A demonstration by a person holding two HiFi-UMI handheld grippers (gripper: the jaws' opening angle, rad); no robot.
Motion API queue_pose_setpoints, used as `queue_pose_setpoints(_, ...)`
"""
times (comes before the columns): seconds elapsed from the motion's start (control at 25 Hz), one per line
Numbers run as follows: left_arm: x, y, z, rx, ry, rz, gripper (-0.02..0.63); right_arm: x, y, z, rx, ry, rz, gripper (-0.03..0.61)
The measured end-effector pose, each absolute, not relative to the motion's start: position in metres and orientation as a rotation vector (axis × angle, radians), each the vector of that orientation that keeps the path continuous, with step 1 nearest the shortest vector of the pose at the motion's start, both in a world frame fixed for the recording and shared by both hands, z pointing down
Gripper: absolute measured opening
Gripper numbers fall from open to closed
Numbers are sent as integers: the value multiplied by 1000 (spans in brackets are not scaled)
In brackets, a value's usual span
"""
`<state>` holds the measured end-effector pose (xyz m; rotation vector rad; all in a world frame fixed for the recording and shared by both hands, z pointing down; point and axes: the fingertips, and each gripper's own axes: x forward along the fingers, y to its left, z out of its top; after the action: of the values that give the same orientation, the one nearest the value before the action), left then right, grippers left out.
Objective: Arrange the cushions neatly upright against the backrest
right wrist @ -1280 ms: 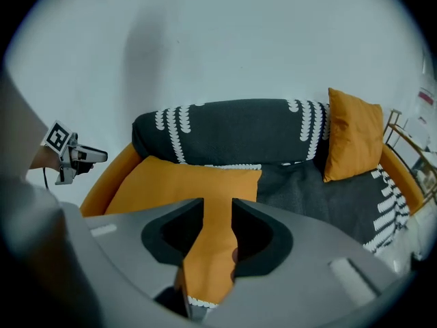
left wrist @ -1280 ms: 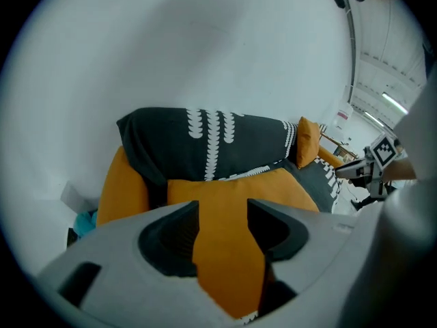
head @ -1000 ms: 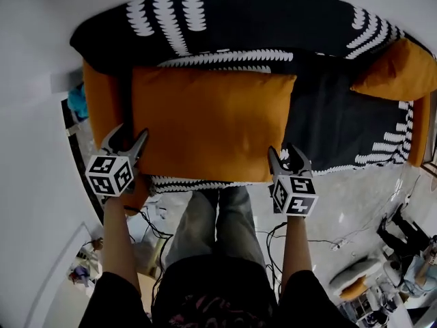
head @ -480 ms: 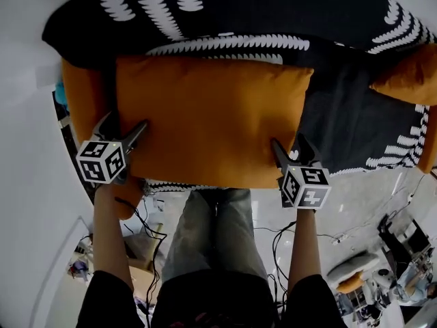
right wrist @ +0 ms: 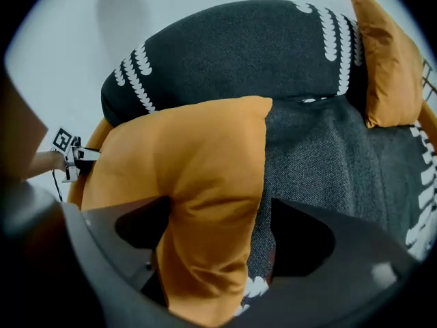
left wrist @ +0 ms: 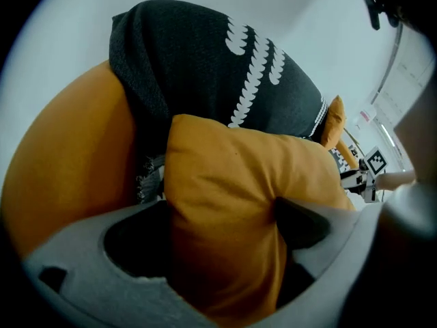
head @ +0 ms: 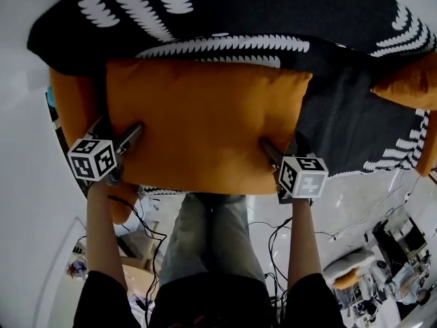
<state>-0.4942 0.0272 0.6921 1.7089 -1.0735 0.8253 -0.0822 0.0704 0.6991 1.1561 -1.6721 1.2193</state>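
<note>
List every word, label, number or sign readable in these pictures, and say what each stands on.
No readable text anywhere.
Left marker cube and right marker cube: black-and-white square code patterns only, no letters or numbers.
Black throw: white leaf pattern, no print.
Orange cushion: plain, no label showing.

wall (head: 20,115): plain white | floor (head: 369,197): pale grey | sofa (head: 68,101): orange, black white-patterned throw (head: 273,5)

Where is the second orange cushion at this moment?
In the head view the second orange cushion is at the far right edge, on the black patterned cover, right of the large orange cushion and apart from it.
</note>
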Motion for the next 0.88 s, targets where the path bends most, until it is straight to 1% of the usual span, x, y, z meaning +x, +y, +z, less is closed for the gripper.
queue_pose_setpoints(0.12,-498,29,697,1695,-1047,771,494,-88,71,708,1111,-1687,1302,502)
queue_pose_setpoints(0.28,-500,35,696,1714,-1029,749,448,-102,74,712,1041,-1730,1379,492)
queue_pose_setpoints(0.4,-492,36,691,1720,-1005,764,398,-106,73,705,1001,-1770,1361,438)
queue_pose_setpoints(0.56,-473,30,685,1751,-1006,814,319,-101,65,698,984,-1789,1263,346)
queue_pose_setpoints(0.68,-467,35,678,1772,-1007,818,228,-103,67,693,985,-1791,1191,307)
queue_pose_setpoints(0.76,-467,39,672,1779,-1016,825,202,-105,69,688,992,-1804,1150,291)
queue_pose_setpoints(0.88,-469,42,665,1798,-1046,818,183,-111,69,681,1008,-1823,1090,276)
